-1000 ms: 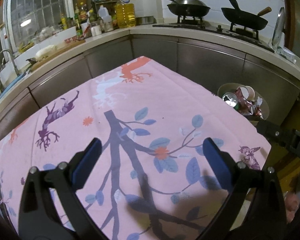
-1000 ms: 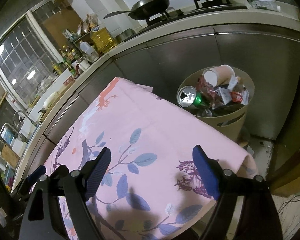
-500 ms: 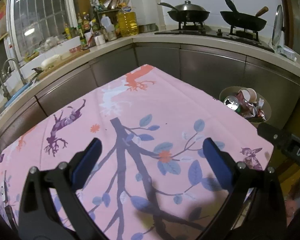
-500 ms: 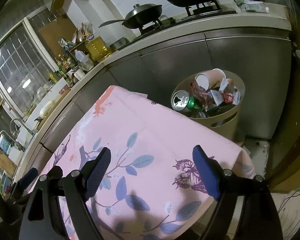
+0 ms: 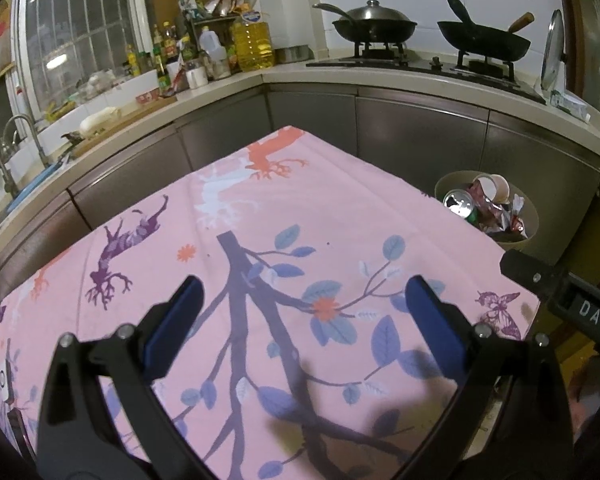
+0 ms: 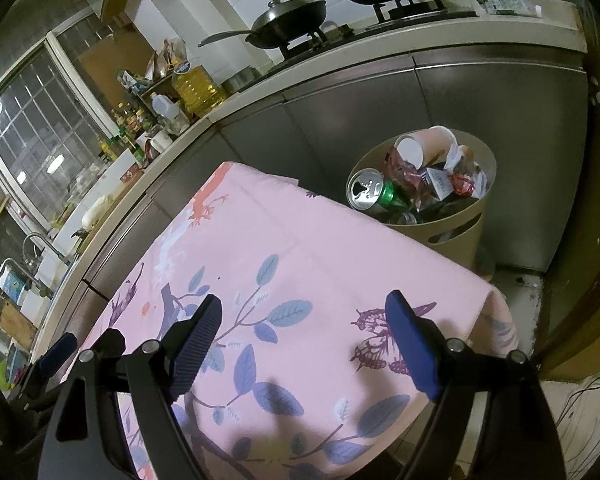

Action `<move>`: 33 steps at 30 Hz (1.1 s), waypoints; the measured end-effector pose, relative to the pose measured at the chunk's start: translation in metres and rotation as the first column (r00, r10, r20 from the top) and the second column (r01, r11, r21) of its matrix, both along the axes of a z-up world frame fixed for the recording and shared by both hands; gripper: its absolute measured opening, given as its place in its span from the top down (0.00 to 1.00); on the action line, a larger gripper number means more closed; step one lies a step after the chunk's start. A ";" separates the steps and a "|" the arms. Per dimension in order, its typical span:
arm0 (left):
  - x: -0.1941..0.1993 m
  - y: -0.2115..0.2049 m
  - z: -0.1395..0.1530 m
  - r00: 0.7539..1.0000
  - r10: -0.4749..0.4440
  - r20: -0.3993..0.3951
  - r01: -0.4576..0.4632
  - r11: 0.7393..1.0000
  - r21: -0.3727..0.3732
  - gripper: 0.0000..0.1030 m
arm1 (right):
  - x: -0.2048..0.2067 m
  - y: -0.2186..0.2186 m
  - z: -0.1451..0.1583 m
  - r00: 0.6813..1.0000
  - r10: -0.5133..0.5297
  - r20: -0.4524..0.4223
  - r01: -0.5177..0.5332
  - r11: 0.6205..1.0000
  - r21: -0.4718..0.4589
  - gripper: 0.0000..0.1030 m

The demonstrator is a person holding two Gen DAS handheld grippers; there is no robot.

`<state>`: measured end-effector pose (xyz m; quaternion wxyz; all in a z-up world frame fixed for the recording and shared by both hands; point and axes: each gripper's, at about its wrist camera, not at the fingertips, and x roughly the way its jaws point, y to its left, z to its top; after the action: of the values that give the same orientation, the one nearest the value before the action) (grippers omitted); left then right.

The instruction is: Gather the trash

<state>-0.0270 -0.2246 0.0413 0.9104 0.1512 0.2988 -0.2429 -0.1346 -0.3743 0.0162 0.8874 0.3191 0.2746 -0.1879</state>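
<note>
A beige trash bin [image 6: 456,224] stands on the floor past the table's far right corner, holding a green can [image 6: 374,194], paper cups [image 6: 424,146] and wrappers. It also shows in the left wrist view [image 5: 530,210]. The table has a pink floral cloth [image 5: 260,216], with no loose trash in sight. My left gripper [image 5: 304,320] is open and empty above the cloth. My right gripper [image 6: 304,344] is open and empty above the table's right part; its body shows at the right edge of the left wrist view [image 5: 564,300].
Grey kitchen cabinets [image 5: 420,128] wrap around the table's far sides. The counter carries two woks on a stove [image 5: 412,36], an oil jug [image 5: 256,46], bottles and a sink [image 5: 4,160] at left. Bare floor [image 6: 520,292] lies right of the table by the bin.
Both grippers have drawn back and risen a little, so more of the table, counter and bin is in view. Both stay open and empty.
</note>
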 end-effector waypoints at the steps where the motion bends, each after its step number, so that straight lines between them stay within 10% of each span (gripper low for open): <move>1: 0.000 0.000 0.000 1.000 0.000 0.001 0.000 1.000 0.000 0.06 | 0.000 0.000 0.000 1.000 0.002 -0.001 -0.002 1.000 0.002 0.22; 33: -0.001 0.004 -0.002 1.000 -0.007 0.006 0.007 1.000 0.000 0.06 | 0.011 0.005 -0.002 0.998 0.055 -0.009 -0.055 0.998 0.011 0.22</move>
<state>-0.0285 -0.2202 0.0393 0.9105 0.1528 0.2953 -0.2458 -0.1241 -0.3689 0.0143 0.8891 0.3154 0.2886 -0.1637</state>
